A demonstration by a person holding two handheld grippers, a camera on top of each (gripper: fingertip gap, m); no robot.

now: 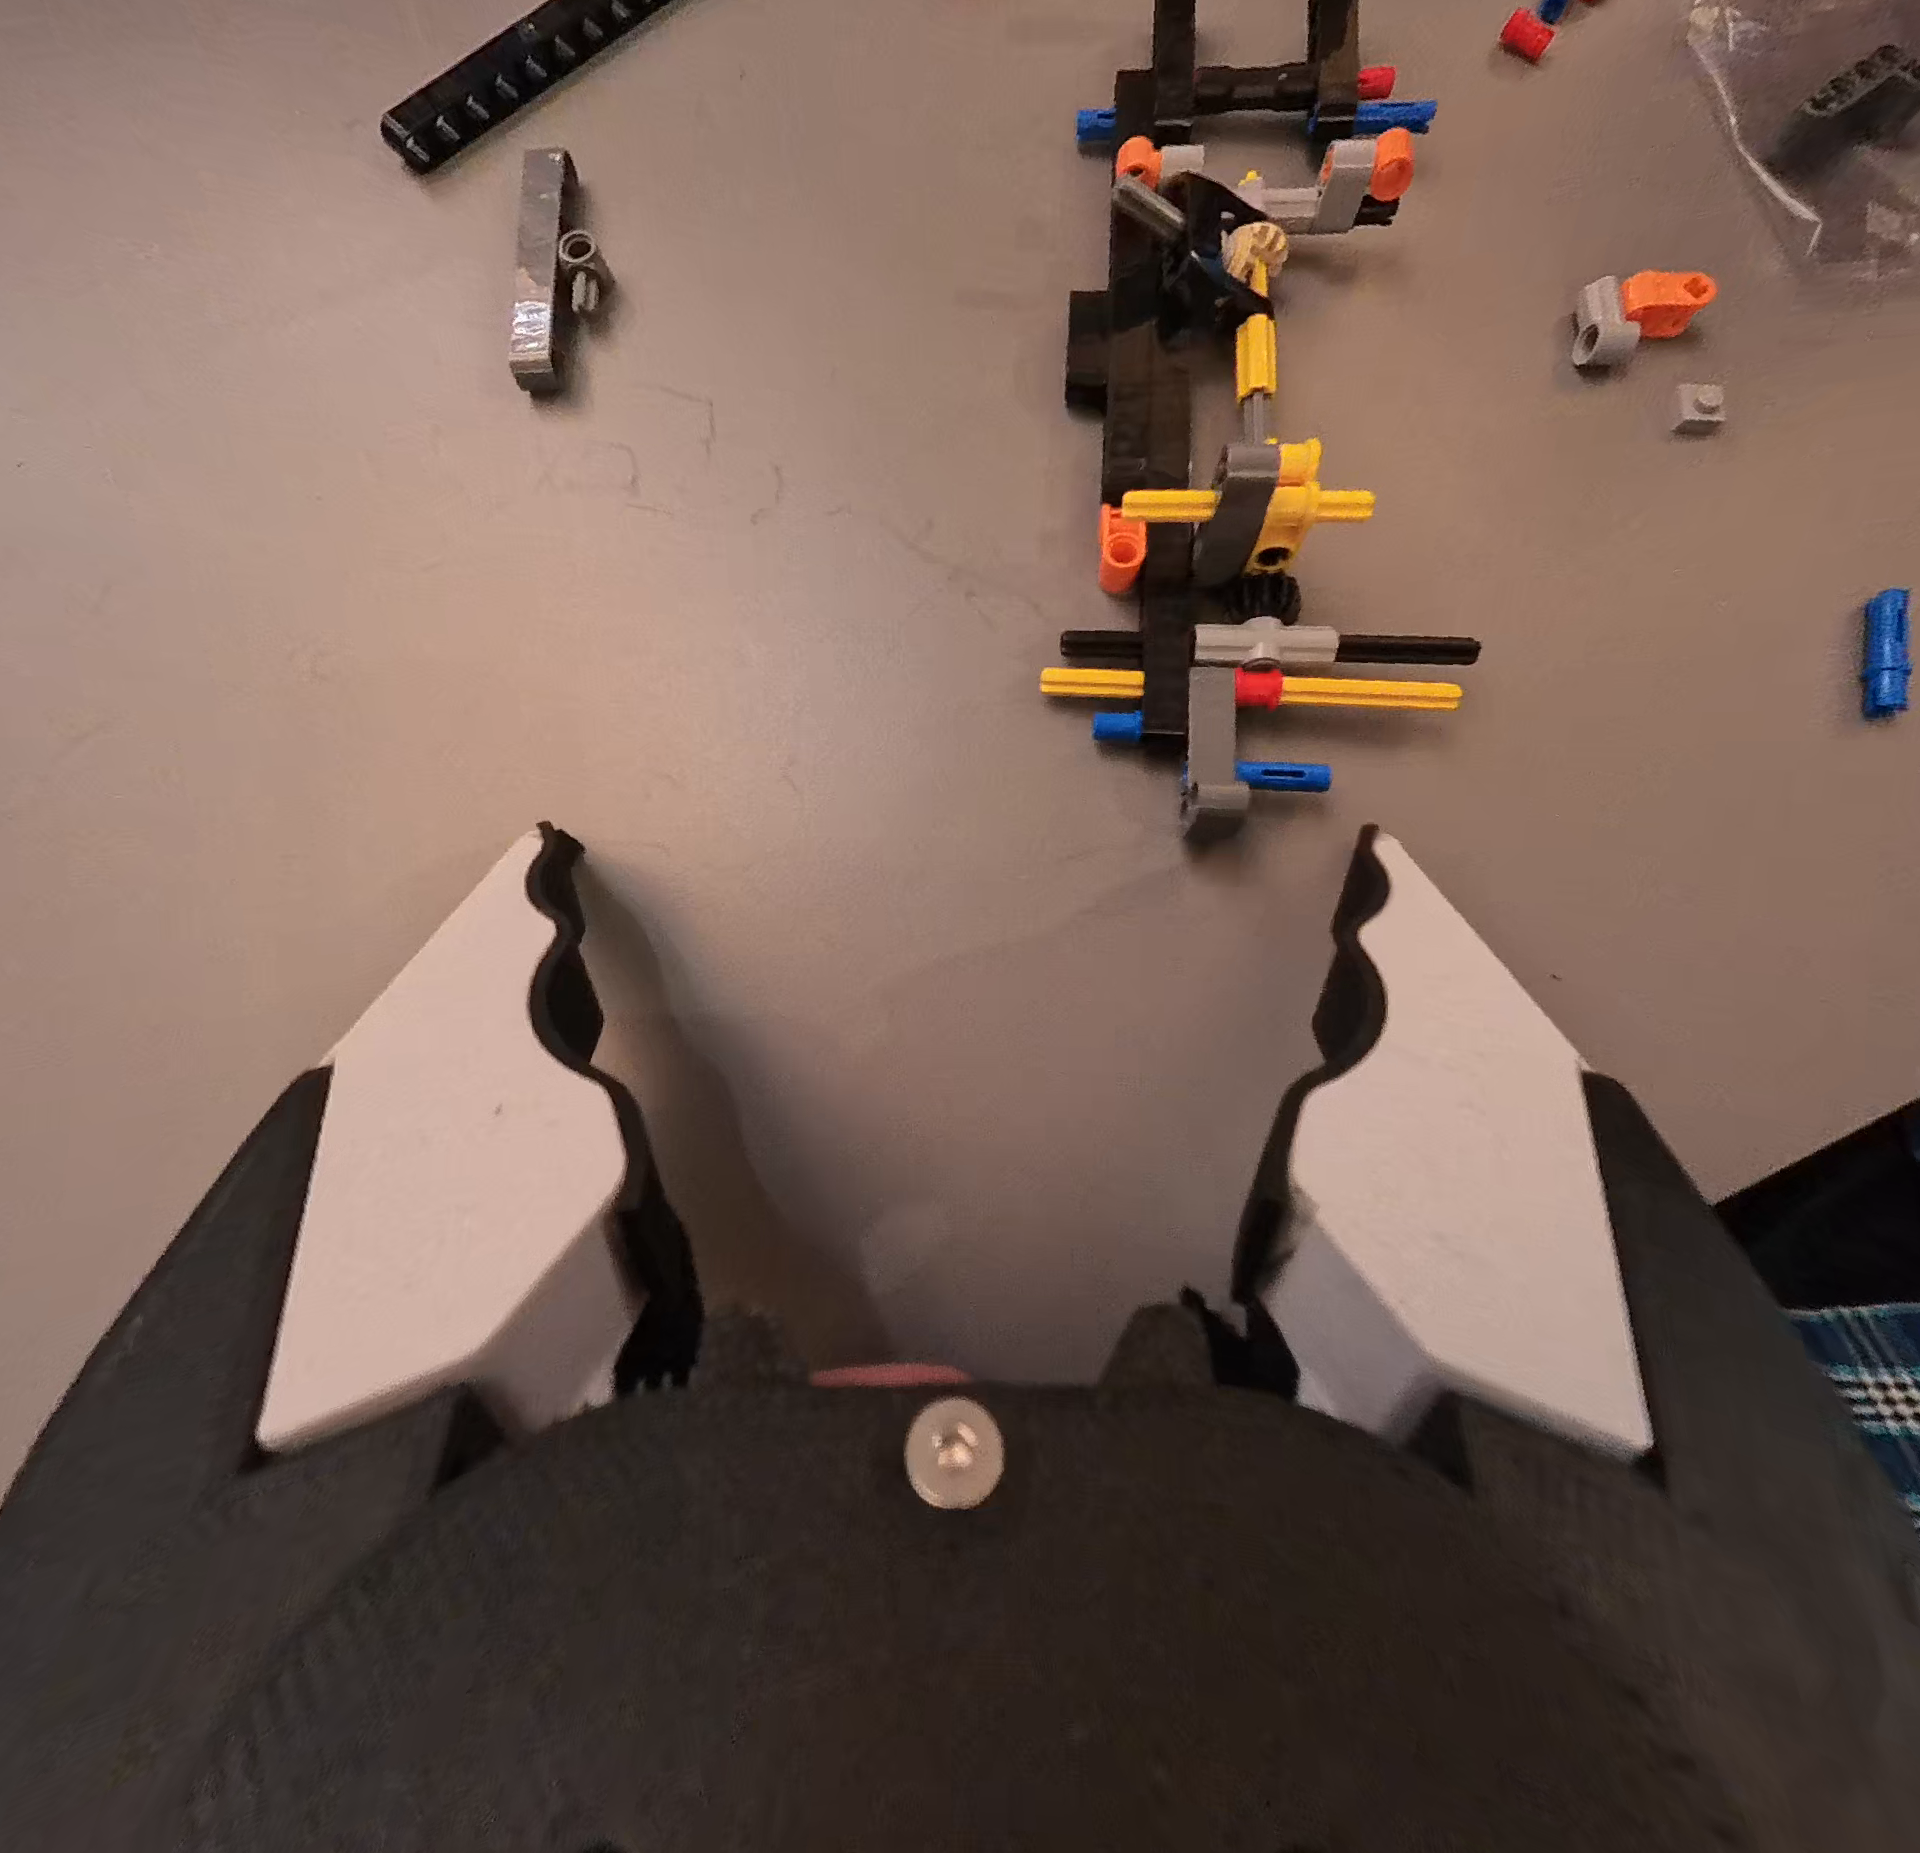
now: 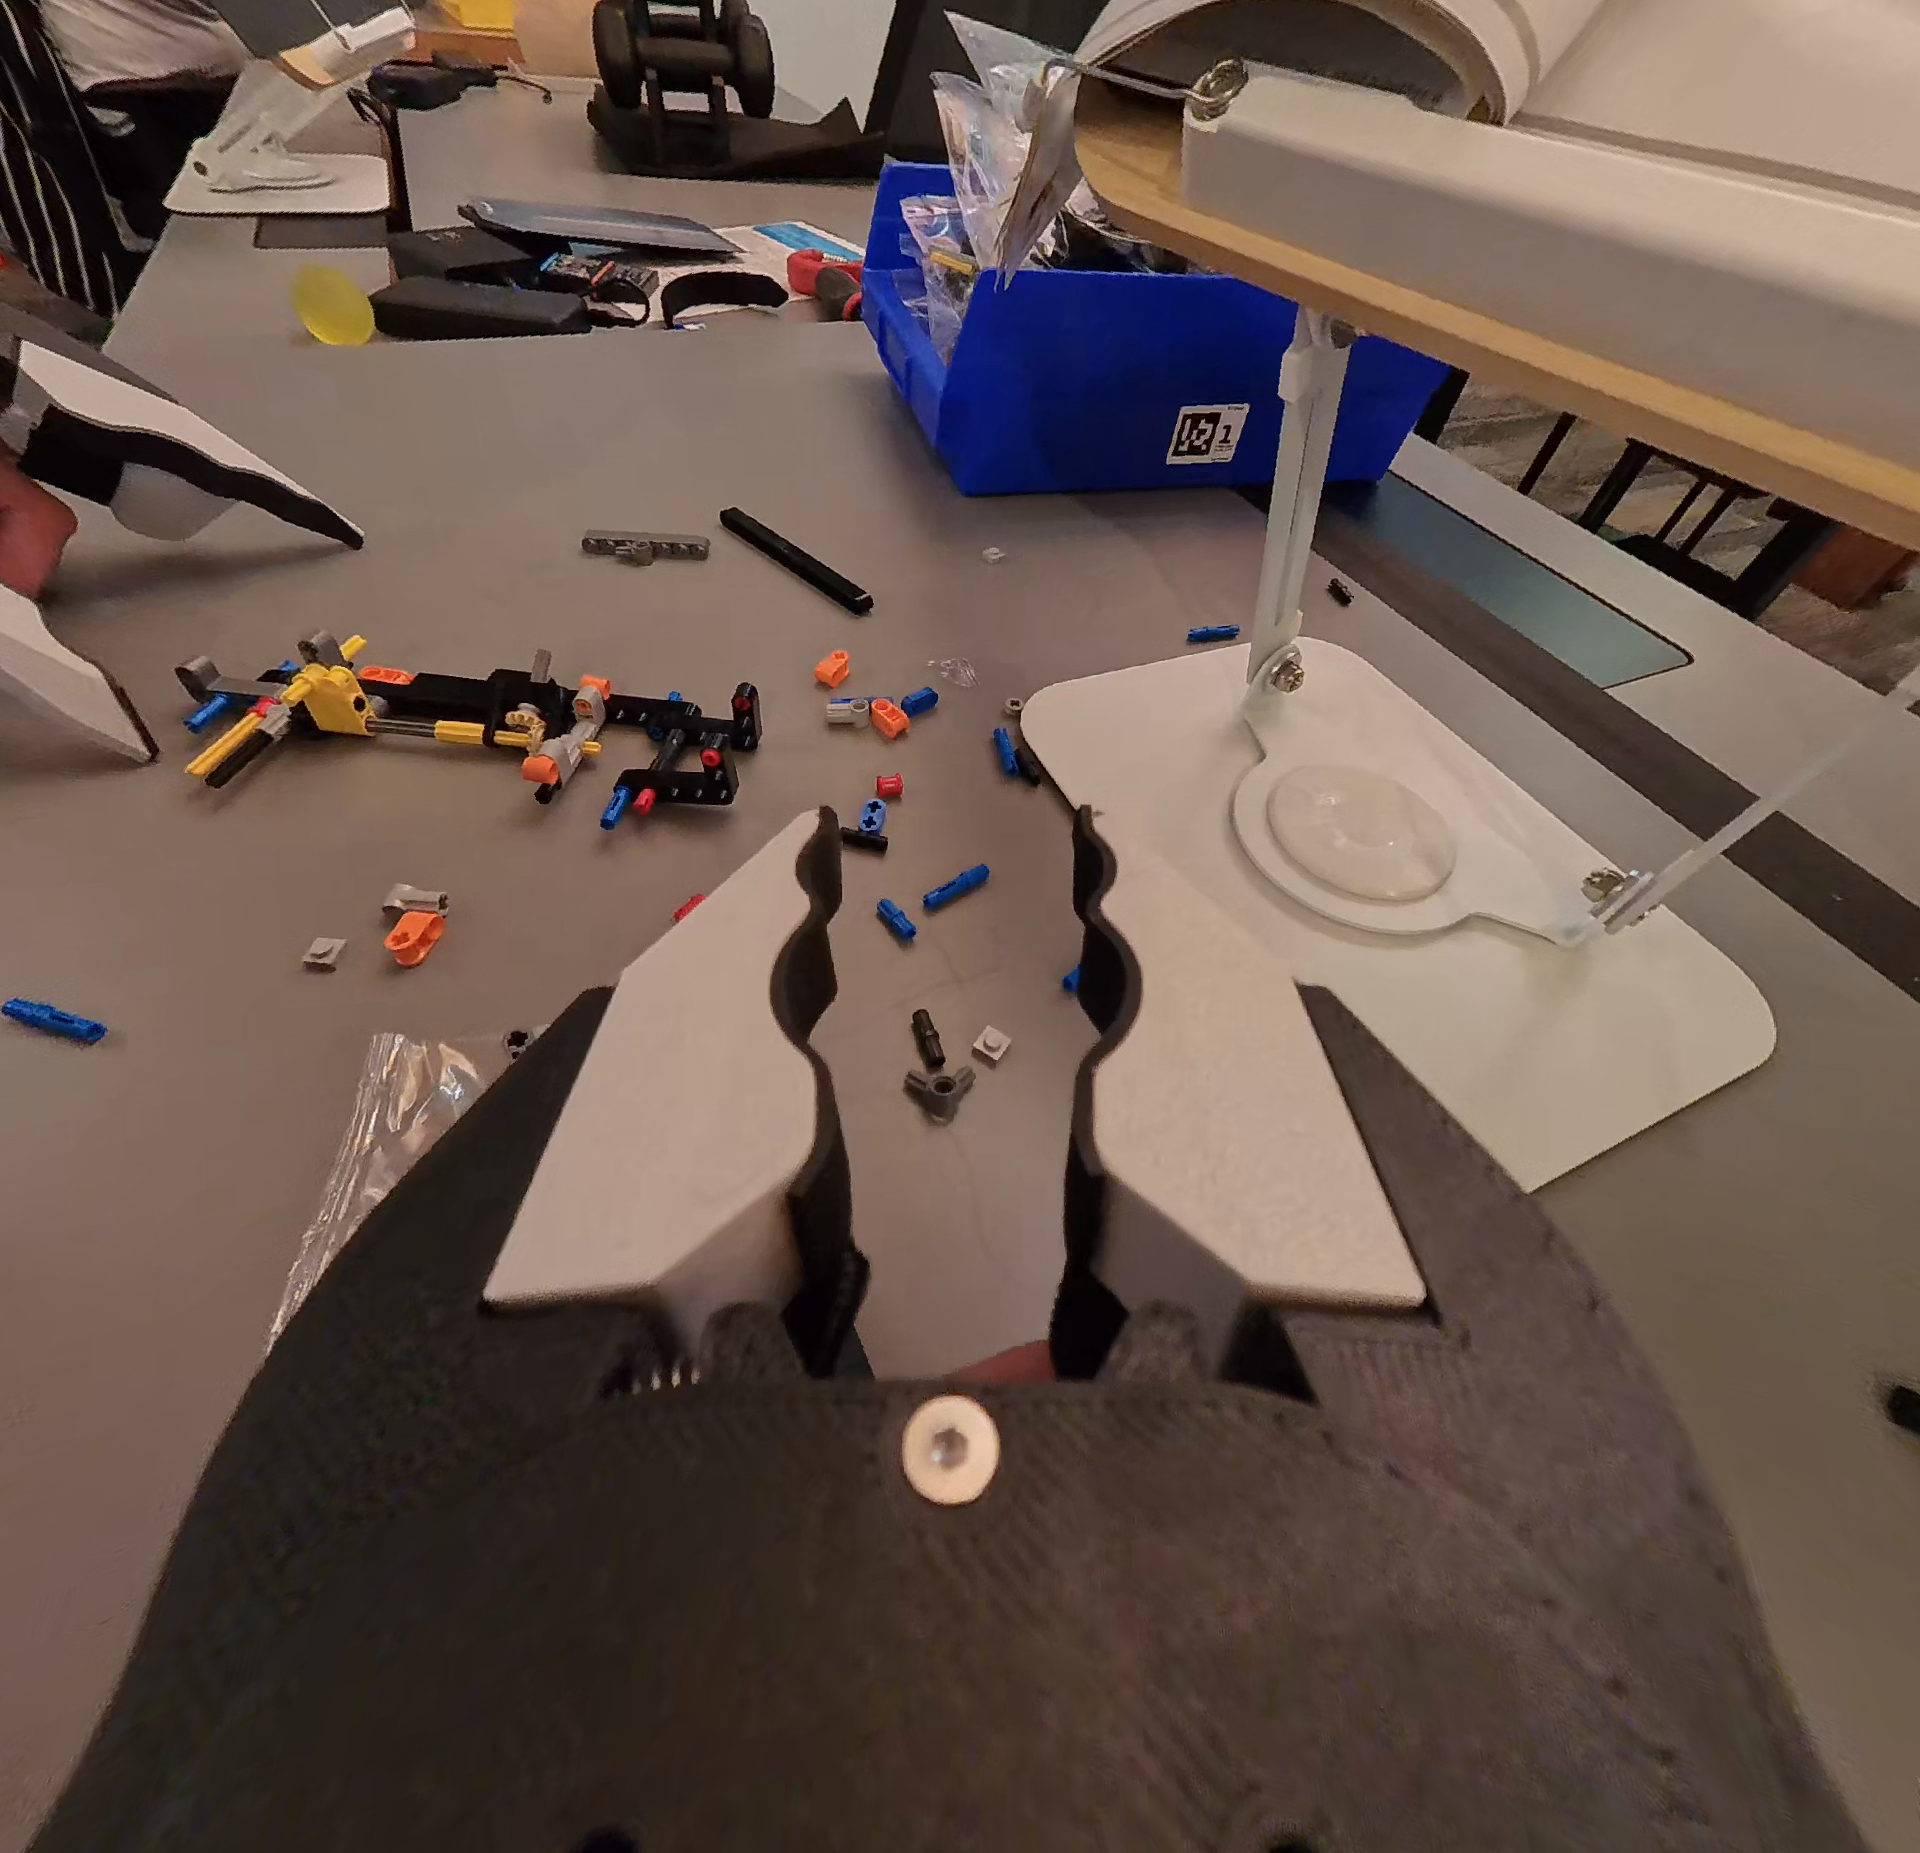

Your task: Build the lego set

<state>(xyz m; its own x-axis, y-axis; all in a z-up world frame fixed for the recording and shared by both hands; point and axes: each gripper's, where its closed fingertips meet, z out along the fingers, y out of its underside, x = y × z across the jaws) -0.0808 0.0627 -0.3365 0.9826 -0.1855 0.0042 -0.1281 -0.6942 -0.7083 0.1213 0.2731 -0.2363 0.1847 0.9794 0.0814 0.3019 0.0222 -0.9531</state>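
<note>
A partly built Lego frame of black beams with yellow axles, grey connectors and blue pins (image 1: 1226, 432) lies on the grey table, ahead and right of my left gripper (image 1: 961, 837), which is open and empty just above the table. In the right wrist view the same frame (image 2: 468, 712) lies at the left. My right gripper (image 2: 951, 821) is open and empty above loose pieces: a dark grey three-arm connector (image 2: 940, 1091), a black pin (image 2: 927, 1036), a small grey plate (image 2: 992, 1047) and blue pins (image 2: 954, 887). The left gripper's fingers (image 2: 187, 473) show at the left edge.
A long black beam (image 1: 571, 42), a grey beam (image 1: 542, 265) and a grey-orange connector (image 1: 1642, 312) lie loose. A white book stand (image 2: 1392, 868) with an open booklet, a blue bin of bags (image 2: 1091, 380) and a plastic bag (image 2: 384, 1128) border the work area. My right gripper's tips are some 8 centimetres from the dark grey three-arm connector (image 2: 940, 1091).
</note>
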